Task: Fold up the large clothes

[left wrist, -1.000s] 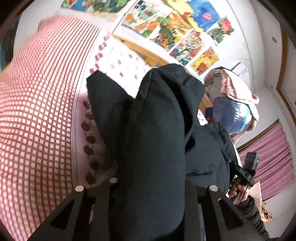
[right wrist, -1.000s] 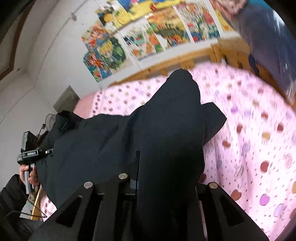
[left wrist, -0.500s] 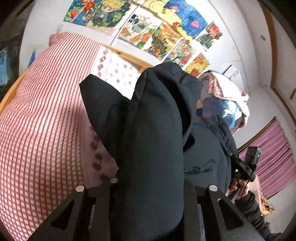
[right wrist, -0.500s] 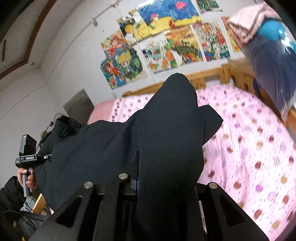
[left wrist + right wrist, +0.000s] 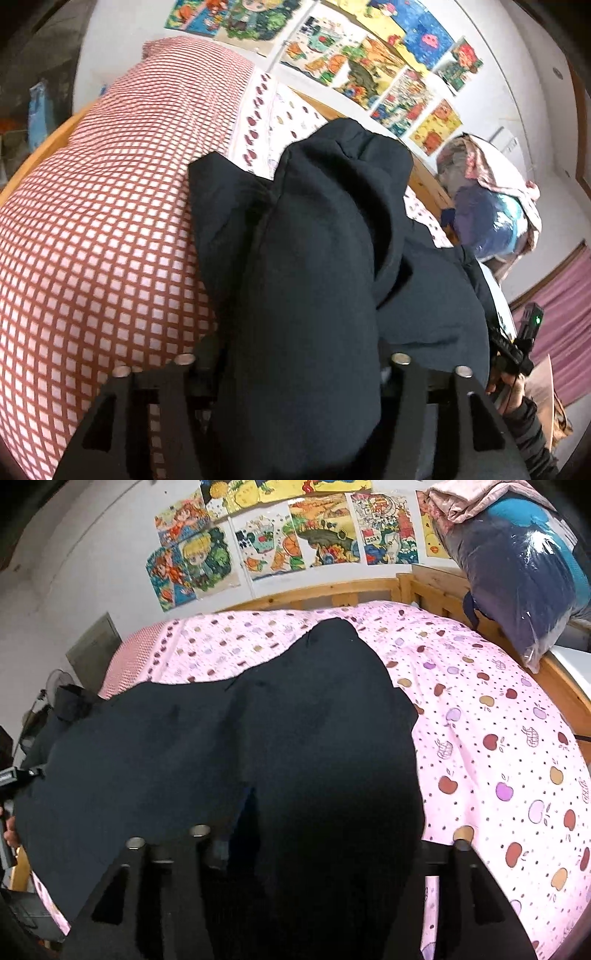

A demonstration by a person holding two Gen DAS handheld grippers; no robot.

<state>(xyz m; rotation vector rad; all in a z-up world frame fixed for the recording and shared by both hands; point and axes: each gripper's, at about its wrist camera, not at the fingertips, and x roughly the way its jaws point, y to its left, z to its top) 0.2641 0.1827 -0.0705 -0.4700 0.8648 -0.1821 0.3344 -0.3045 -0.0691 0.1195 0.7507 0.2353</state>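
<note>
A dark navy garment (image 5: 258,760), thick and matte with soft rounded folds, spreads across a bed covered by a pink sheet (image 5: 498,746) printed with small apples and dots. The right gripper (image 5: 310,849) has its black fingers (image 5: 173,871) closed on a bunched edge of the cloth, which fills the gap between them and drapes forward over the sheet. In the left wrist view, the left gripper (image 5: 299,373) likewise pinches a puffy fold of the same garment (image 5: 314,258), which rises from between its fingers (image 5: 436,387) in a tall hump. Beside it lies a red-and-white checked quilt (image 5: 96,229). A wooden bed frame (image 5: 332,590) runs along the wall, under a row of bright cartoon posters (image 5: 280,542). A plastic-wrapped blue bundle (image 5: 524,576) sits at the bed's far corner.
</note>
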